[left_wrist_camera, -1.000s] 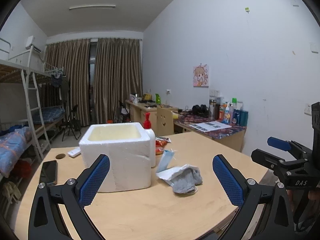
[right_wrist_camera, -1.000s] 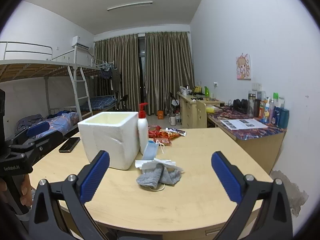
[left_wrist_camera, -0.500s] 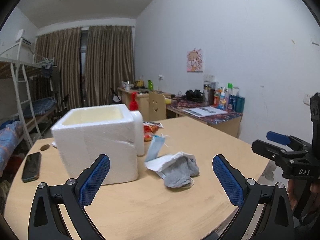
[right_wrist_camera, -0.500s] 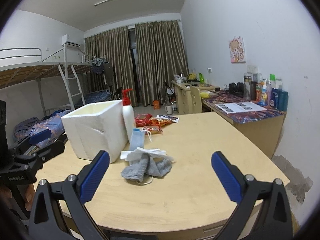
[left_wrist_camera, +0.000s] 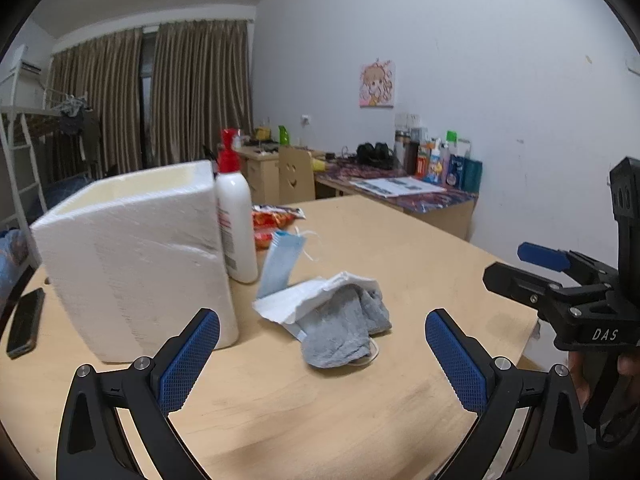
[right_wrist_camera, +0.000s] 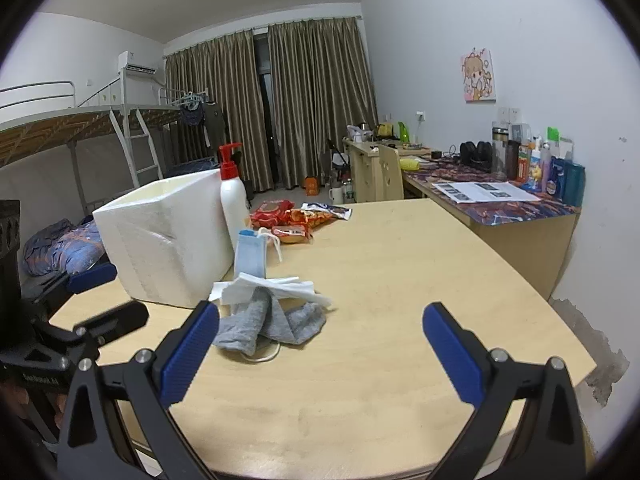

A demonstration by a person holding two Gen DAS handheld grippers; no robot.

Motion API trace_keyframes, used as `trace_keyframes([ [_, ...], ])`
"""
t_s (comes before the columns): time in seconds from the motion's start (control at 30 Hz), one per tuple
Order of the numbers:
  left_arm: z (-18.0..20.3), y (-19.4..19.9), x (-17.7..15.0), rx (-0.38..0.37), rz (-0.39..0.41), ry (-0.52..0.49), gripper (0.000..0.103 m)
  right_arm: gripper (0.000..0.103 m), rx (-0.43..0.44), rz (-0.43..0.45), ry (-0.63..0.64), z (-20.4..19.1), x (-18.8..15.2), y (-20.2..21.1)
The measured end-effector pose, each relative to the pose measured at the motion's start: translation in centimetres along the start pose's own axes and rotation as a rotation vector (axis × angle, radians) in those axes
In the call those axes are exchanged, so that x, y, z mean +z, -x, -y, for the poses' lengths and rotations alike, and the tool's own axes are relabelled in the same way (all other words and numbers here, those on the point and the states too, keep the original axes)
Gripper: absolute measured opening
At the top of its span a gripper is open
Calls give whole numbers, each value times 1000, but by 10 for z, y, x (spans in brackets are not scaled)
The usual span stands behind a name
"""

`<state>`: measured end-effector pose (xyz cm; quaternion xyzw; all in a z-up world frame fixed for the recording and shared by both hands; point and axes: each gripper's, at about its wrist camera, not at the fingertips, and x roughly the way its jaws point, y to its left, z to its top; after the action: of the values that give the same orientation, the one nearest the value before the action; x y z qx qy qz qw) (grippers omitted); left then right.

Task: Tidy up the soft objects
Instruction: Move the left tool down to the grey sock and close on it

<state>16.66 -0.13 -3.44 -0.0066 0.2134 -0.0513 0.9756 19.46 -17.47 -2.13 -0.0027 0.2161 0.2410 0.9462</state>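
With both grippers' jaws wide apart and empty, I should reach my left gripper (left_wrist_camera: 322, 354) toward 12 o'clock, pinch the gray sock (left_wrist_camera: 344, 330) in its thick middle, and lift it into the foam box (left_wrist_camera: 132, 248).

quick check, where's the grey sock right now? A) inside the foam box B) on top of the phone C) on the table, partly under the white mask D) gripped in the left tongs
C: the grey sock lies on the table with the white mask draped over its upper part, beside the foam box; both the left tongs and the right tongs are open and empty.
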Motion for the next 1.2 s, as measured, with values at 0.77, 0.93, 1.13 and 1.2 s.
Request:
trace_keyframes([
  [0.77, 18, -93, -15, -60, -186, 2, 89, 103, 10, -78, -36, 34, -7, -41],
  [0.93, 14, -110, -18, -89, -265, 36, 78, 103, 21, -86, -38, 36, -7, -46],
  [1.13, 8, -111, -20, -104, -283, 68, 55, 103, 37, -94, -37, 39, -7, -50],
  [1.2, 6, -110, -21, -100, -286, 82, 50, 103, 43, -97, -35, 39, -6, -52],
])
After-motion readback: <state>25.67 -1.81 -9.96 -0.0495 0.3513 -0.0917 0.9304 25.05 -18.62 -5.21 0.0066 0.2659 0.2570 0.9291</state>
